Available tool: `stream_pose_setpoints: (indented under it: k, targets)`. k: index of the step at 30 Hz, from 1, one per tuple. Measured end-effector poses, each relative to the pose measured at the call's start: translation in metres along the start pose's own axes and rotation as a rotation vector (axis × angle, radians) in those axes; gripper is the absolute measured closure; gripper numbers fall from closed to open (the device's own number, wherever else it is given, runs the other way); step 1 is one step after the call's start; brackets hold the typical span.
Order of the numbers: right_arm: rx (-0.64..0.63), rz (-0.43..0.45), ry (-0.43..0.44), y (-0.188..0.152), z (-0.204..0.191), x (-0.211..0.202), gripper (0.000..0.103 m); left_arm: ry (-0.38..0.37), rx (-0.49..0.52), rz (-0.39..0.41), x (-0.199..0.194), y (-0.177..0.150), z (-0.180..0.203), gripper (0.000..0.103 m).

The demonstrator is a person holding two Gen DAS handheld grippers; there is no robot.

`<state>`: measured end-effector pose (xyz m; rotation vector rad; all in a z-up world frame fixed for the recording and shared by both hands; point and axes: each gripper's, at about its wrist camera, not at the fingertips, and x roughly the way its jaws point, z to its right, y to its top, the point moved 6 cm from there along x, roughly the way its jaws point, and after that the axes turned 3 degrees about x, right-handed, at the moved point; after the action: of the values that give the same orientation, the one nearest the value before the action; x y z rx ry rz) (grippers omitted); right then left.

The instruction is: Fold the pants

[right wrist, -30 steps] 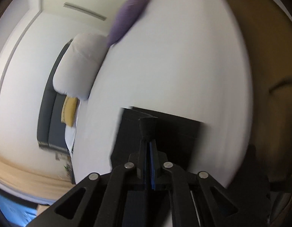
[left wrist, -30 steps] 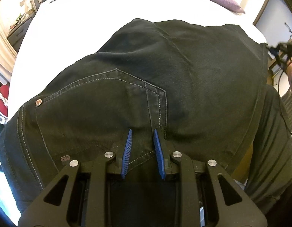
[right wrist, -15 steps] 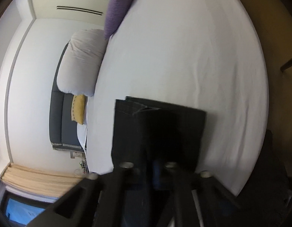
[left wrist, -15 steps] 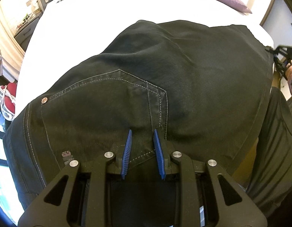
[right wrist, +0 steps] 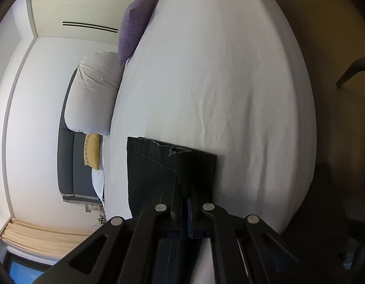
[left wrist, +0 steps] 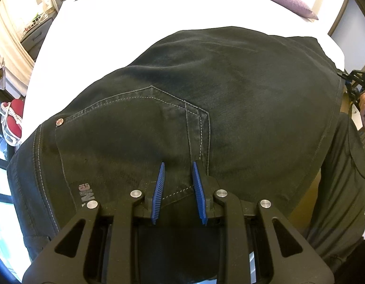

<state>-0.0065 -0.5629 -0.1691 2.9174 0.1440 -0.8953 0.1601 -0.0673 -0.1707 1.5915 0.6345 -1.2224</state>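
Black jeans (left wrist: 206, 99) lie spread on a white bed (left wrist: 135, 14), seat and back pocket (left wrist: 135, 127) towards me. My left gripper (left wrist: 179, 168) is open, its blue fingers (left wrist: 160, 184) resting on the denim at the pocket's lower corner. My right gripper (right wrist: 183, 189) is shut on the hem of a trouser leg (right wrist: 156, 165), whose end lies on the sheet (right wrist: 218, 82). The right gripper also shows far right in the left wrist view (left wrist: 357, 80), at the jeans' edge.
A purple cushion (right wrist: 135, 21) and a white pillow (right wrist: 95, 92) lie at the head of the bed, with a yellow cushion (right wrist: 92, 151) by the grey headboard. A red object (left wrist: 14, 111) sits beside the bed on the left. A chair leg (right wrist: 355, 69) stands right.
The right gripper has drawn back along the trouser leg, so more of the leg end shows ahead of it. The left gripper has shifted slightly; the jeans sit lower in its view.
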Motion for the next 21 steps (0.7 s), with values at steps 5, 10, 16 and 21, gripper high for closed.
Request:
stream_pose_setpoints:
  k: [5,10,16,21]
  targets:
    - [0.005,-0.031,-0.009,-0.002,0.006,0.004,0.101,0.041,-0.011,0.025,-0.004,-0.008,-0.005,0.058]
    - [-0.006,-0.038,-0.009,0.000,0.009,-0.004,0.089,0.002,-0.061,0.044,-0.007,-0.010,-0.016,0.052]
    - [-0.425,0.110,-0.138,-0.026,-0.089,-0.044,0.066,0.003,-0.076,0.079,-0.018,-0.021,-0.023,0.047]
    - [-0.654,-0.296,0.020,-0.133,-0.167,0.018,0.067,-0.006,-0.119,0.106,-0.025,-0.025,-0.032,0.047]
